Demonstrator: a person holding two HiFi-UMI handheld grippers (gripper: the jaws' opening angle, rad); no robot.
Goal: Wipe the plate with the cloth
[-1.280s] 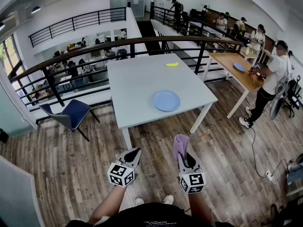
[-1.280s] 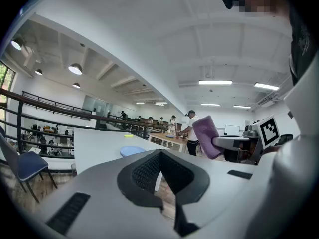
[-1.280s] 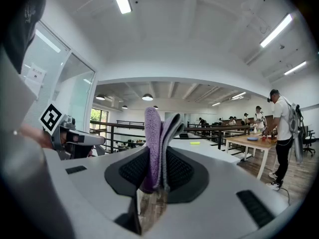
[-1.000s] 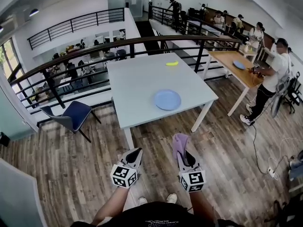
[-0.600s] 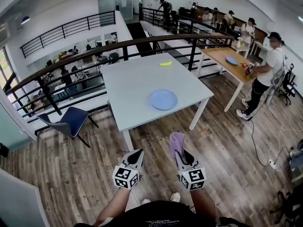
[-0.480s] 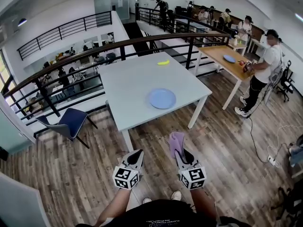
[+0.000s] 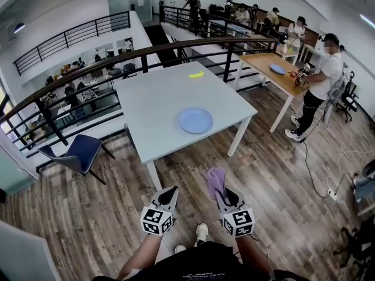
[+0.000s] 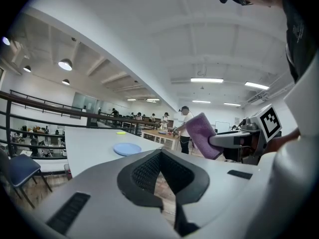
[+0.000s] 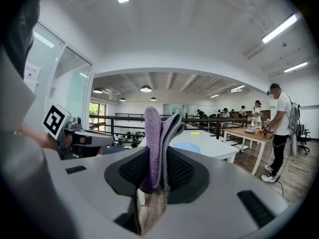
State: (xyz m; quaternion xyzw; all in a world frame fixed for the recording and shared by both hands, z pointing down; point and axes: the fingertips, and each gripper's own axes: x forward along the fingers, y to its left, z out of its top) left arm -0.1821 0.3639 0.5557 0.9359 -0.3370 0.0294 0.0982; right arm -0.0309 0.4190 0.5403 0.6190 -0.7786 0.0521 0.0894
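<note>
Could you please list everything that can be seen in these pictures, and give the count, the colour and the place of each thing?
table: one, white, ahead of the person
plate: one, light blue, on the white table, towards its near right corner
small object: one, yellow, at the table's far end; too small to identify
chair: one, dark blue, on the floor left of the table
railing: one, dark, behind the table
wooden table: one, light brown, to the right
second plate: one, blue, on the wooden table
bystander: one, white shirt, standing at the wooden table
cloth: one, purple, between the right gripper's fingers
left gripper: one, grey, shut, empty
right gripper: one, grey, shut on the cloth
</note>
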